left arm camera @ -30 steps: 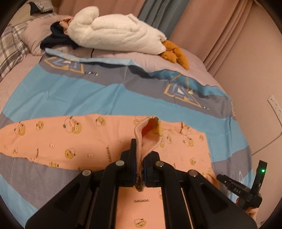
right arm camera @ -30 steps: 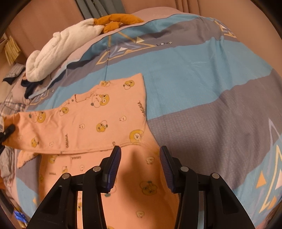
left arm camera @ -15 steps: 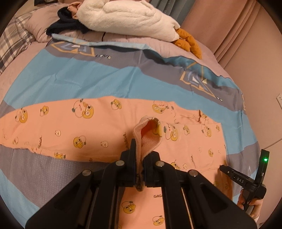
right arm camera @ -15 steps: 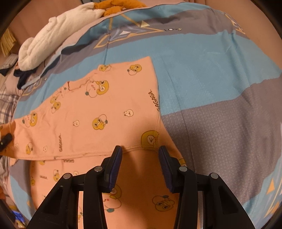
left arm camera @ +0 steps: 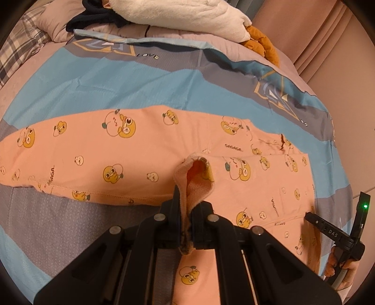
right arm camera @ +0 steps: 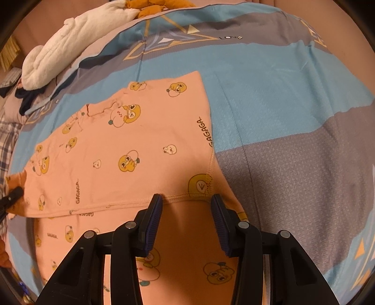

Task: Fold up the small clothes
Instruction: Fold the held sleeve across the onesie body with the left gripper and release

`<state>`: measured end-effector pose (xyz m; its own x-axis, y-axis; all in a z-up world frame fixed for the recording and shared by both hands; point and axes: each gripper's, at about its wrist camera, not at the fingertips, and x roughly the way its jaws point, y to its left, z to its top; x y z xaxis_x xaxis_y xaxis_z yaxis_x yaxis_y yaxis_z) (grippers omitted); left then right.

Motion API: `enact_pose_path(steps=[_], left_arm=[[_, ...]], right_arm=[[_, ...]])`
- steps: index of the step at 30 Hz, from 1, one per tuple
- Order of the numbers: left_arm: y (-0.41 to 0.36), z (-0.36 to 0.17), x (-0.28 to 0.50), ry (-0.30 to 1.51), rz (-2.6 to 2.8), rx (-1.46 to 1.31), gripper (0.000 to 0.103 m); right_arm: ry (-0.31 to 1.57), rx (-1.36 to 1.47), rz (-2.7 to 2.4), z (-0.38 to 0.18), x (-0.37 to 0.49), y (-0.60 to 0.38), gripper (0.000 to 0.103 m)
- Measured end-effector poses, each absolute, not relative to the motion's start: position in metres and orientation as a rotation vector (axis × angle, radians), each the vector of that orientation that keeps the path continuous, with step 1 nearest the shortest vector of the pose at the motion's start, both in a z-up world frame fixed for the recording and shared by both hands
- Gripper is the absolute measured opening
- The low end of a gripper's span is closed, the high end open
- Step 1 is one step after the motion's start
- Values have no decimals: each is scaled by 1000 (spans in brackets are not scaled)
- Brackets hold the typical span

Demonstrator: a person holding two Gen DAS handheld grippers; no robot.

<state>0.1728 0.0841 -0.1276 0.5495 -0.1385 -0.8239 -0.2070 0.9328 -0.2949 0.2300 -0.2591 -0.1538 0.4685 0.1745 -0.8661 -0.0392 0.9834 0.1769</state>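
Peach baby garment point(left arm camera: 145, 150) with yellow cartoon prints, spread flat across blue-and-grey striped bedcover point(left arm camera: 98, 79). One sleeve stretched out to the left in left wrist view; body partly doubled over itself, hem seam visible in right wrist view point(right arm camera: 131, 164). Left gripper point(left arm camera: 186, 211): jaws pressed together, pinching a raised fold of the peach fabric, fleecy inner side showing, fold standing up above the flat cloth. Right gripper point(right arm camera: 185, 211): jaws spread, nothing between them, fingers point(right arm camera: 153, 215) held just at the stitched hem; contact with cloth not determinable. Same right gripper point(left arm camera: 335, 232) seen at right edge of left wrist view, green light lit, tip at the garment's right border, held by hand point(left arm camera: 344, 265). White plush toy point(left arm camera: 178, 11) with orange feet lying on far edge of bed, well apart from the garment; dark cloth point(left arm camera: 93, 16) beside it; plaid pillow point(left arm camera: 21, 42) at far left.
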Motion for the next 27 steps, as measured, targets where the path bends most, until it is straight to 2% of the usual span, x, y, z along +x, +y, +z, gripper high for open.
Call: enact_pose_path(steps=[20, 27], left_arm=[[92, -155, 172, 1066, 70, -390, 11], [95, -162, 173, 1084, 80, -398, 17]], right_arm=[[1081, 124, 119, -156, 231, -256, 45], [1080, 113, 114, -157, 232, -254, 45]])
